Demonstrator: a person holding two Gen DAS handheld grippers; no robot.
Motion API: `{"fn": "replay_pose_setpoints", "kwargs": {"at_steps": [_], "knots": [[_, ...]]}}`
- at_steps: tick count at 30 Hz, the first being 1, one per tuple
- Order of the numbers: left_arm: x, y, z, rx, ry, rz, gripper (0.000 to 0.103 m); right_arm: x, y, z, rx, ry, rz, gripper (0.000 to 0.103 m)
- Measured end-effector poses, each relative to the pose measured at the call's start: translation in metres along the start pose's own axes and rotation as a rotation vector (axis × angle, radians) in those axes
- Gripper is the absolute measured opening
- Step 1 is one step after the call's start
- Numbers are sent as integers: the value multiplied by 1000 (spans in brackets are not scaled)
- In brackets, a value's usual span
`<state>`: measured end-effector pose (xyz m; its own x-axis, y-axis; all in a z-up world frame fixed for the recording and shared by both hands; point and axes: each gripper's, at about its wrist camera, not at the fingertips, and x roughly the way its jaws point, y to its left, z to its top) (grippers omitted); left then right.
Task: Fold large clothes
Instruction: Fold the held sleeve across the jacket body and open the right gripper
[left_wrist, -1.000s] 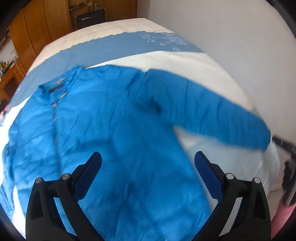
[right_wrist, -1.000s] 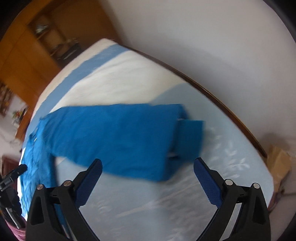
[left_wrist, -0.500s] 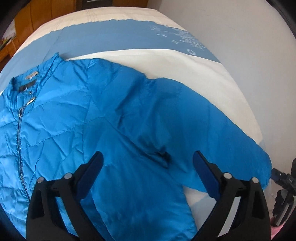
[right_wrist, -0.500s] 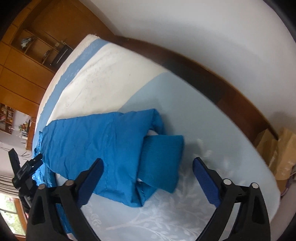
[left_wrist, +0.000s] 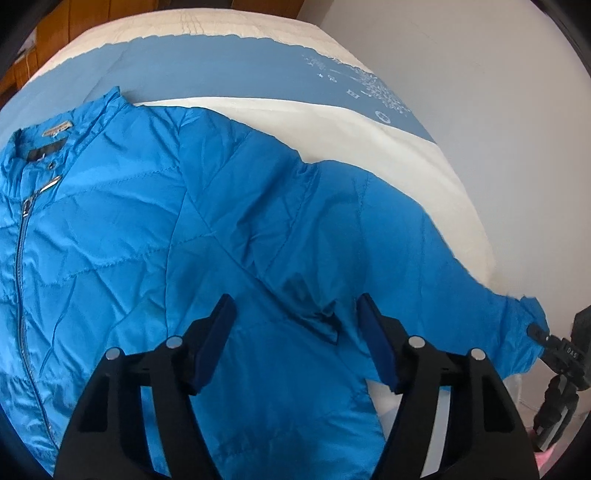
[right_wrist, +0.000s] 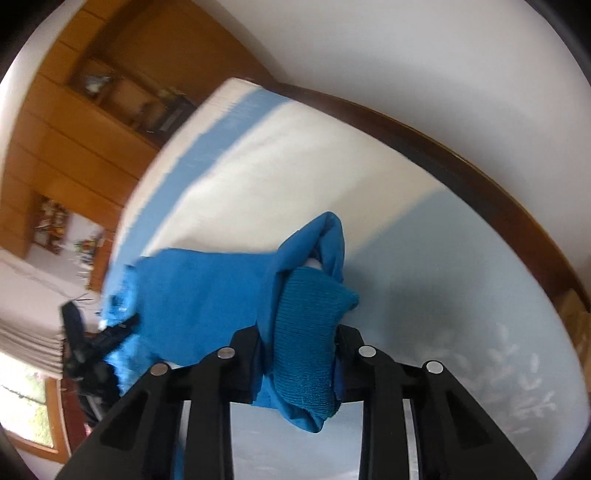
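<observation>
The blue jacket (left_wrist: 155, 221) lies flat on the bed (left_wrist: 424, 155), sleeve toward its right edge. The right gripper (right_wrist: 299, 354) pinches the cuff (right_wrist: 306, 332); the left gripper (left_wrist: 295, 332) hangs open above the armpit (touching nothing). Lift the cuff high, then lay the sleeve across slowly.

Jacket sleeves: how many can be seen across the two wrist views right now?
1. The blue jacket shows one sleeve, stretched toward the bed's wall side; its knit cuff sits clamped in the right gripper. The other sleeve lies outside both views.
</observation>
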<state>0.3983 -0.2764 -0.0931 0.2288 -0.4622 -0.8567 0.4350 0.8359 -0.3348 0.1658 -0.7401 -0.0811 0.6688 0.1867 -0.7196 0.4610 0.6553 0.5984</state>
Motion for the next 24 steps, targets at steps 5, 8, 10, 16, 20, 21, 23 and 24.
{"fn": "replay_pose_setpoints", "kwargs": {"at_steps": [5,8,10,16,20,21,23,24], "knots": [[-48,11,-5,27,-72,31,67,5,73,14,-152,-34,34,28],[-70,30,-10,14,-99,53,67,21,120,16,-230,-15,79,28],[-80,44,-14,4,-107,67,67,39,157,16,-290,11,112,28],[-104,93,-29,-52,-118,105,67,96,247,-4,-453,95,134,28],[-110,117,-34,-100,-128,100,69,128,290,-23,-534,139,138,28],[-111,120,-35,-111,-130,92,69,136,298,-26,-548,149,137,28],[-117,132,-37,-141,-148,63,70,155,317,-35,-572,184,152,28],[-120,136,-39,-152,-158,48,71,161,321,-39,-582,200,165,29]]}}
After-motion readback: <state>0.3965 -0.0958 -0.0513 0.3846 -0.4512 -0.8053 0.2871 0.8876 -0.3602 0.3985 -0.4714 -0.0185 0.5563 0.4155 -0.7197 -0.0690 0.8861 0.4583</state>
